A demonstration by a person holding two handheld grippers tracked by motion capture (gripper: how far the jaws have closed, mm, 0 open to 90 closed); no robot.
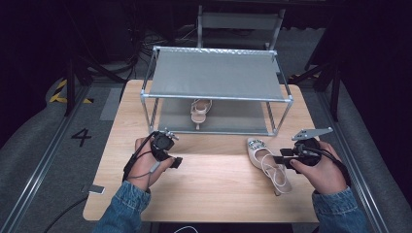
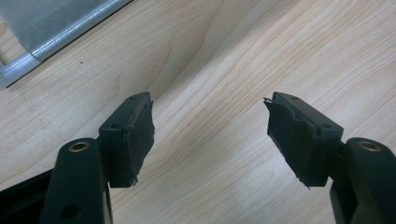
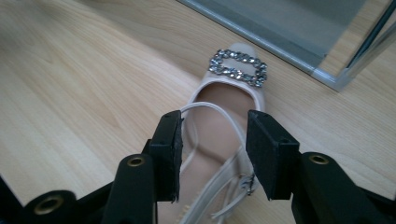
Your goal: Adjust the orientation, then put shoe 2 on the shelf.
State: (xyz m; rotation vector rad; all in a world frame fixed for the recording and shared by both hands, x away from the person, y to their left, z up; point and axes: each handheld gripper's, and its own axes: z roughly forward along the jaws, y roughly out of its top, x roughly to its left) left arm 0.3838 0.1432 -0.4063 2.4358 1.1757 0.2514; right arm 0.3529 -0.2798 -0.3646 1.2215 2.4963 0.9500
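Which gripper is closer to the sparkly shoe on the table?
Right. The right gripper hangs over the shoe, jaws open. The left gripper is across the table.

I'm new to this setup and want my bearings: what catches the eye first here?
The cream heeled shoe with a glittering buckle lies on the wooden table, its straps between the open right tongs. Its mate stands on the lower shelf of the grey metal rack behind. The left tongs hang open over bare wood.
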